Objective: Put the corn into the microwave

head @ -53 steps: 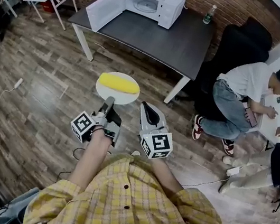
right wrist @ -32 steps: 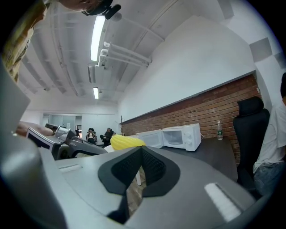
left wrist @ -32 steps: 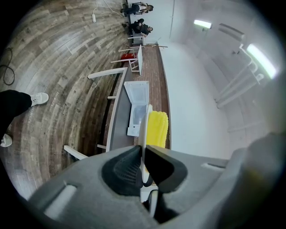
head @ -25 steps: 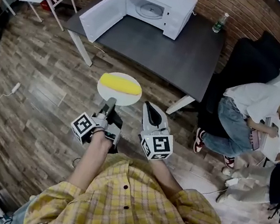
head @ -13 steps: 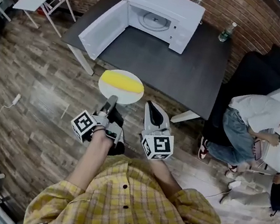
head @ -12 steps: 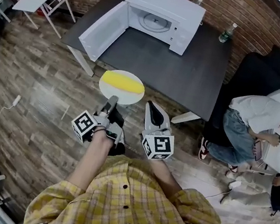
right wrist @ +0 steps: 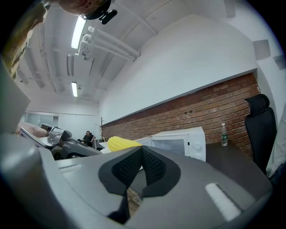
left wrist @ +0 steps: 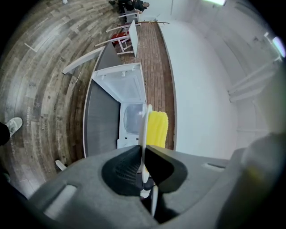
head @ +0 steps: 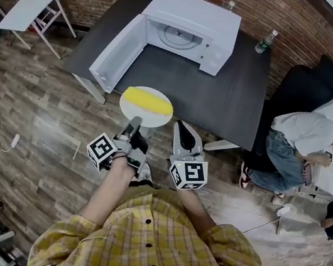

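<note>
At the far left of the head view, a small white table (head: 32, 7) stands on the wood-plank floor (head: 36, 112). Next to it, a dark table (head: 224, 95) bears a white microwave (head: 197, 13), its door (head: 116, 50) swung wide open toward the left. Below the door, the left gripper (head: 135, 120) pinches the rim of a round white plate (head: 156, 120) between its jaws, holding it level over the dark table's near edge. A yellow ear of corn (head: 148, 100) lies on the plate, outside the microwave. Just right of it, the right gripper (head: 183, 126) has its jaws pressed together with nothing between them. Farther right, a clear bottle (head: 267, 41) stands near the table's back edge, then a black chair (head: 303, 83), then a seated person (head: 300, 137) in a white top.
</note>
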A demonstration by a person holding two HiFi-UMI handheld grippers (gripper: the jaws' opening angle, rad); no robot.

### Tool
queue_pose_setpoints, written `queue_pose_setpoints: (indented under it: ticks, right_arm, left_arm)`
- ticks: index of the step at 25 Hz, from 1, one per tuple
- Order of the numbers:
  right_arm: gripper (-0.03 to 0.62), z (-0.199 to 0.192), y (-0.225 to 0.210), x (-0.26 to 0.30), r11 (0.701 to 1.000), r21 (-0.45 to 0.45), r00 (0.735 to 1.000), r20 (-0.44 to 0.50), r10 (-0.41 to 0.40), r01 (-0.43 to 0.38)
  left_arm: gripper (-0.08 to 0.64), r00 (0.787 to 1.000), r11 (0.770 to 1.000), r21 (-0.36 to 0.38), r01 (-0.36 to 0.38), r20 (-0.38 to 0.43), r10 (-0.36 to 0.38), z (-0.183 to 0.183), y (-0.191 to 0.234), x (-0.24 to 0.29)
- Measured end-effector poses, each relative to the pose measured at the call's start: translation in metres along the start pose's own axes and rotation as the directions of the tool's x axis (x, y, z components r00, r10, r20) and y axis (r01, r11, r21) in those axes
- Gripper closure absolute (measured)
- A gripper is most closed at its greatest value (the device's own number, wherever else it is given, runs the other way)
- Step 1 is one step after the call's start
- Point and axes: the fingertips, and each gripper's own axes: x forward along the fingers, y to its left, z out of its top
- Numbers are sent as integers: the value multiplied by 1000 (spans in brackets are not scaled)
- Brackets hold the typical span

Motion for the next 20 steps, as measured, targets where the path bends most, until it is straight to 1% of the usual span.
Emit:
queue_pose_setpoints:
  ticks: [2,5,10,12,16,20]
  right_arm:
    - [594,-2,0,11,1000,-1,1000,-7,-17,17]
    - [594,-2,-2,20,999,7,998,-17,-53,54]
    - [594,4,3,28,996,-21,997,-14,-82,82]
    - [593,4,2,29,996,-26,996,-14,-91,91]
    - [592,3,0,35,995,-30,996,-13,-90,90]
    - [592,1,-7,40,996,-28,996,-12,-90,90]
  left_arm:
    - [534,1000,1000,-3,-19,-13,19,10,4,6]
    - [534,999,999,15,-37,-39,38,23,8,14]
    - [534,998,1000,-18,-10,-63,9,31,1,19]
    - [534,997,1000,-20,-1,-73,-1,31,0,21]
    - [534,997,999,-32,9,-79,-11,30,1,28]
    - [534,996,999,3,-32,-87,32,32,10,33]
